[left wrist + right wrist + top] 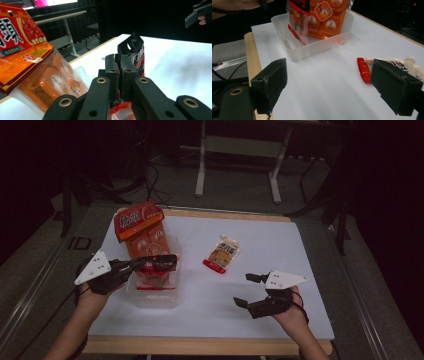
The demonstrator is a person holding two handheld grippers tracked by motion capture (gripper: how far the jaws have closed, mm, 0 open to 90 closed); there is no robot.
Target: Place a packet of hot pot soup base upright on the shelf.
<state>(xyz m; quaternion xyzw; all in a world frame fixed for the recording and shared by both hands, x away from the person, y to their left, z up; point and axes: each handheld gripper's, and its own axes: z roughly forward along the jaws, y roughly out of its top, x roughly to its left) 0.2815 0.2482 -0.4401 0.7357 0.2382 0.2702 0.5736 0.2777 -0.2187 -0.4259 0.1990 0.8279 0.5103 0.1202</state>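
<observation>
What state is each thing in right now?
left gripper: shut on the black-and-red packet, over the bin.
black-and-red packet: pinched by its edge.
orange snack bag: leaning upright in the bin.
clear plastic bin: upright, open-topped.
right gripper: open, empty.
spouted pouch: flat on the table.
</observation>
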